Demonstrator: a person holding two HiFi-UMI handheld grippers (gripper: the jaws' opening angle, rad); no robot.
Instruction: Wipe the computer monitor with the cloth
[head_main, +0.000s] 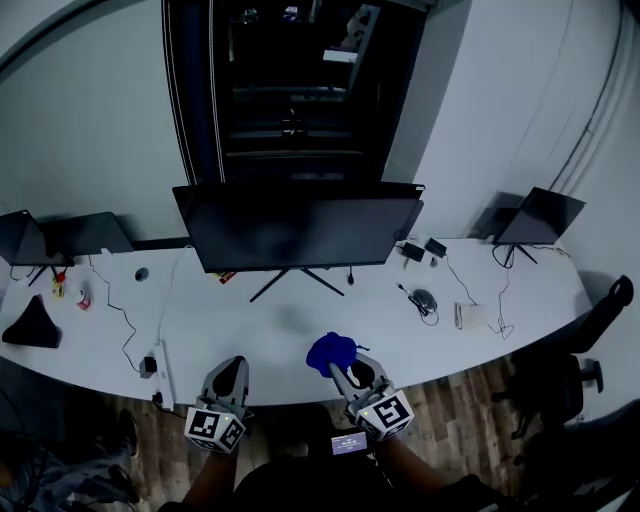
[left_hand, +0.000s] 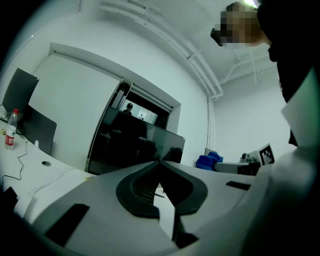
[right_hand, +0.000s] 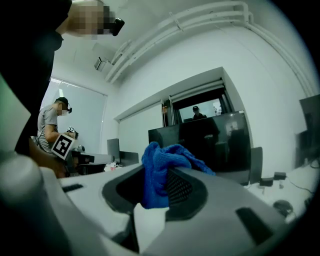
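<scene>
The left hand-held gripper (left_hand: 159, 161) has its jaws pressed together at the tips with nothing between them. In the head view it sits at the front edge of the white curved desk (head_main: 270, 335), left of the other gripper and apart from it.

The right hand-held gripper (right_hand: 157, 170) is pinching a blue cloth (head_main: 332, 350). The cloth is bunched up between the dark pads, and most of it bulges out above the jaw tips. It is held over the front edge of the desk, a little right of the middle.

The monitor (head_main: 297, 228) stands upright near the back edge of the desk, at its middle, on thin splayed legs. Its screen is dark. The cloth is in front of the monitor and well apart from it, not touching the screen.

An open laptop (head_main: 543, 215) stands at the right back corner of the desk, and a mouse (head_main: 424, 298) lies between it and the monitor with a cable running off it. Two more dark laptops (head_main: 90, 233) stand at the left end, with a small bottle (left_hand: 10, 129) beside them. A black chair (head_main: 585, 365) stands on the wooden floor (head_main: 470, 400) beyond the right front edge.
</scene>
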